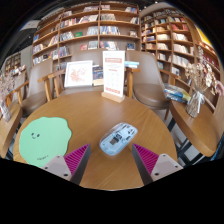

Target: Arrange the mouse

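Mouse (118,138) is seen lying on the round table (150,115), just ahead of the gripper (112,161) and beside a green mat (45,139). The 2 fingers are held apart, probably to straddle it.

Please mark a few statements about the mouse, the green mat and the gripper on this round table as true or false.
1. The mouse lies on the bare wooden table, not on the green mat. True.
2. The gripper is shut on the mouse. False: its fingers are open, and the mouse lies just ahead of them, untouched.
3. The green mat is to the left of the mouse. True.
4. The upright sign stands between the gripper and the mouse. False: it stands beyond the mouse, toward the table's far side.
5. Bookshelves fill the background. True.
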Demonstrator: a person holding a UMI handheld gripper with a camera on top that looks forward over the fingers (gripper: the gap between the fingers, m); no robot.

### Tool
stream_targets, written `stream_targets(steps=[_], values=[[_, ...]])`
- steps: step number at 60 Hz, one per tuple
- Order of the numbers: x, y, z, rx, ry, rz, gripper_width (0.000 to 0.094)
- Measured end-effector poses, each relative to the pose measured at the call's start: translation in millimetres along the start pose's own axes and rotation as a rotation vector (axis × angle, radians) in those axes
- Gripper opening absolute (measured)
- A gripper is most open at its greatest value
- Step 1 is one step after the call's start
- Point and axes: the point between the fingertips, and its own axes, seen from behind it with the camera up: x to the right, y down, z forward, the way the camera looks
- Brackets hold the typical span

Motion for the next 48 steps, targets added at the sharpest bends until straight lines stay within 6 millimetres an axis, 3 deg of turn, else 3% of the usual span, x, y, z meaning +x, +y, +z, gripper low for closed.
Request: stream_targets(steps=[19,31,33,36,37,38,44,48], values=[[-11,-33,48,-0.018,-0.031,-0.013,0.0843],[-18,-44,61,-0.025,-0.054,-0.032,0.0821],[-18,-44,62,-0.021,-0.055,-0.031,0.0792],[-18,-45,63,-0.014,-0.053,-0.035,0.0671],[-17,-45,63,-0.012,-0.053,-0.036,0.0604],[-17,-46,64,-0.009,-0.053,-0.039,0.0459],[-16,-46,60,-0.036,-0.034,-0.040,0.0432],[-23,-63,45,-0.001,-0.035,-0.036,0.0413]])
